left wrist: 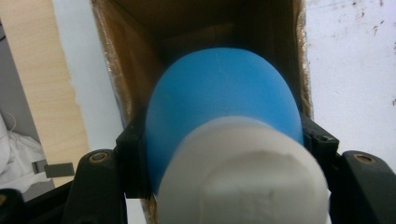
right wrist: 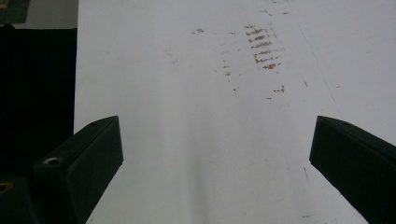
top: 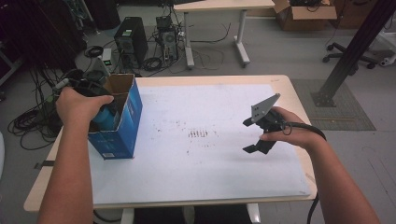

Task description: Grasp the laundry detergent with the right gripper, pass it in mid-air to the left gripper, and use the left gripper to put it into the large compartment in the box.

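A blue cardboard box [top: 125, 122] stands open-topped at the table's left edge. My left gripper [top: 95, 93] is held over its opening, shut on a blue rounded bottle [top: 105, 119] that hangs partly inside the box. In the left gripper view, the blue bottle [left wrist: 219, 88] with its white end [left wrist: 243, 177] sits clamped between the jaws of my left gripper [left wrist: 224, 140], pointing into the box's brown inside [left wrist: 135, 51]. My right gripper [top: 248, 136] hovers over the right part of the white mat [top: 205, 172]. In its own view the right gripper [right wrist: 215, 140] is wide open with nothing in it.
Brown smudges [top: 198, 134] mark the middle of the mat. The wooden table edge [top: 299, 93] borders the mat. Beyond the table on the floor are computer towers [top: 131, 39], cables [top: 28, 121], another table [top: 219, 7], a black frame post [top: 348, 56] and a chair base [top: 341, 56].
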The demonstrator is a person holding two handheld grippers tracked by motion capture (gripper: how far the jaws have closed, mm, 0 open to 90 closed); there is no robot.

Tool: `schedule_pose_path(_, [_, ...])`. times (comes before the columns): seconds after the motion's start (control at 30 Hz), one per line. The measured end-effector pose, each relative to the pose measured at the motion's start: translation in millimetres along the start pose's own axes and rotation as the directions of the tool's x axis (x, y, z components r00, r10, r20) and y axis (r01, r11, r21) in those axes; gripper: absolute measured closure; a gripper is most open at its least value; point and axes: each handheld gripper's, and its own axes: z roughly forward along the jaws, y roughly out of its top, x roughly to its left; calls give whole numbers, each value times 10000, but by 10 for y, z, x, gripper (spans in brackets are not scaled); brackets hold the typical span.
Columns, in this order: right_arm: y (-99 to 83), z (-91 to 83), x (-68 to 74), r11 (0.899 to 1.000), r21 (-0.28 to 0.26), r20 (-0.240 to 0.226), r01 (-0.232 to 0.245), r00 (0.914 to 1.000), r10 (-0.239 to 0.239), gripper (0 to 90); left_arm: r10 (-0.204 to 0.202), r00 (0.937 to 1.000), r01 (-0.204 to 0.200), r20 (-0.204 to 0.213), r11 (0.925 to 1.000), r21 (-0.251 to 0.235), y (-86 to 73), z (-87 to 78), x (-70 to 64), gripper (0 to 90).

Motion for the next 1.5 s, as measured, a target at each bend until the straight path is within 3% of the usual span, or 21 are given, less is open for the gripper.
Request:
schedule_pose_path(0.17, [-12, 16, 6, 10000, 48, -60, 18, 10000, -18, 27, -134, 9999, 133, 53, 9998, 157, -3, 100, 15, 371])
schedule_pose_path(0.73, [-70, 67, 11, 10000, 50, -91, -61, 9999, 62, 27, 7, 9999, 0, -112, 9980, 626, 18, 321, 4, 371])
schedule_pose_path(1.5, [-114, 62, 4, 9999, -42, 21, -152, 9999, 152, 27, -20, 10000, 27, -92, 9971, 756, 40, 349, 16, 370])
